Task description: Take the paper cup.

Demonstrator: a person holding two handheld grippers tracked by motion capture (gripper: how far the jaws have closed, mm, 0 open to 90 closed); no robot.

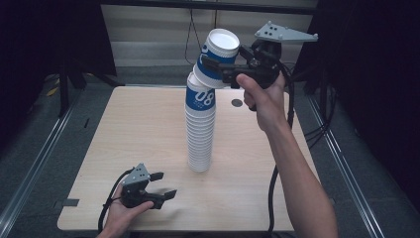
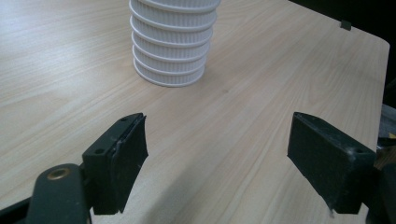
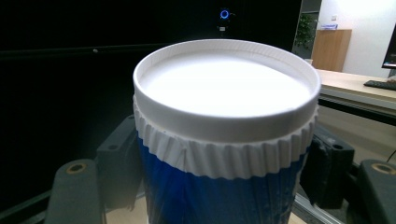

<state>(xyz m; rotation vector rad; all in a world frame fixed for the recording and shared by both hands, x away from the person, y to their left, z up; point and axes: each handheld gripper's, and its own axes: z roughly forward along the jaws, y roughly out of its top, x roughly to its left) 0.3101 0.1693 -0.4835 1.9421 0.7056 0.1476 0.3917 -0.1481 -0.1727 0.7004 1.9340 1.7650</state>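
My right fingers [image 1: 218, 69] clamp a blue-and-white cup [image 1: 217, 57], tilted at the top of the tall cup stack [image 1: 200, 134] standing mid-counter [image 1: 124, 134]. My left fingers [image 1: 163, 185] rest apart and empty near the counter's front edge.

A recording lab beside an office, as I'm seeing it.
I'm looking at a bare wooden table [image 1: 148, 129] boxed in by black curtains [image 1: 44, 44] and floor rails [image 1: 34, 163], while a desk [image 3: 345, 81] with a keyboard [image 3: 380, 84] is showing beyond.
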